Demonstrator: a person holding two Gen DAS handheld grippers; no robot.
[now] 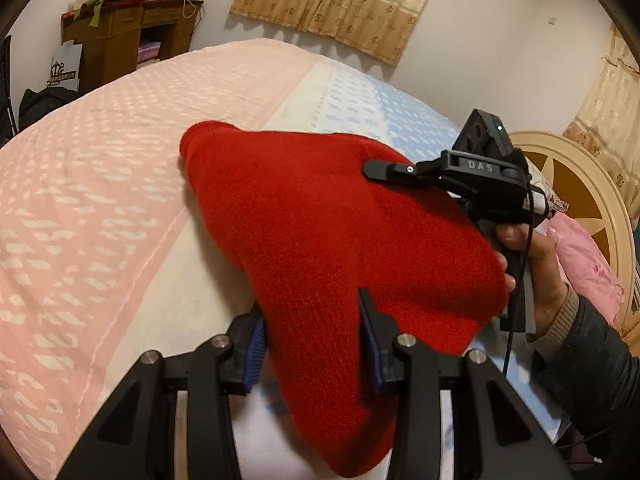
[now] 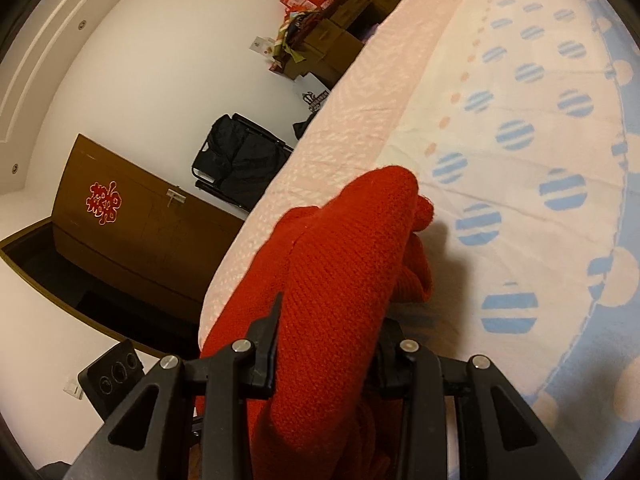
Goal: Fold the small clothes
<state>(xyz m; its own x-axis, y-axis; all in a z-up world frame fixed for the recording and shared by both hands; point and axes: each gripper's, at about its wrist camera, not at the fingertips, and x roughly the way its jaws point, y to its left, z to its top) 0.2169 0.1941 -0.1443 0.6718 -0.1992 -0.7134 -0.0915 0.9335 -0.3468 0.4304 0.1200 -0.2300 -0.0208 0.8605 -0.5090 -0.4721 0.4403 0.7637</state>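
A red knitted garment (image 1: 312, 240) is held up above the bed between both grippers. My left gripper (image 1: 312, 344) has its blue-padded jaws around the garment's near end. In the left wrist view the right gripper (image 1: 376, 168) comes in from the right, its black finger lying on the garment's upper edge. In the right wrist view the red knit (image 2: 344, 280) fills the gap between the jaws of my right gripper (image 2: 328, 344) and bunches forward over the bed.
The bed (image 1: 100, 200) has a pink patterned cover (image 2: 340, 120) and a white sheet with blue dots (image 2: 520, 140). A cream headboard (image 1: 580, 184) stands at the right. A wooden cabinet (image 1: 128, 36) and a dark bag on a chair (image 2: 236, 160) stand by the wall.
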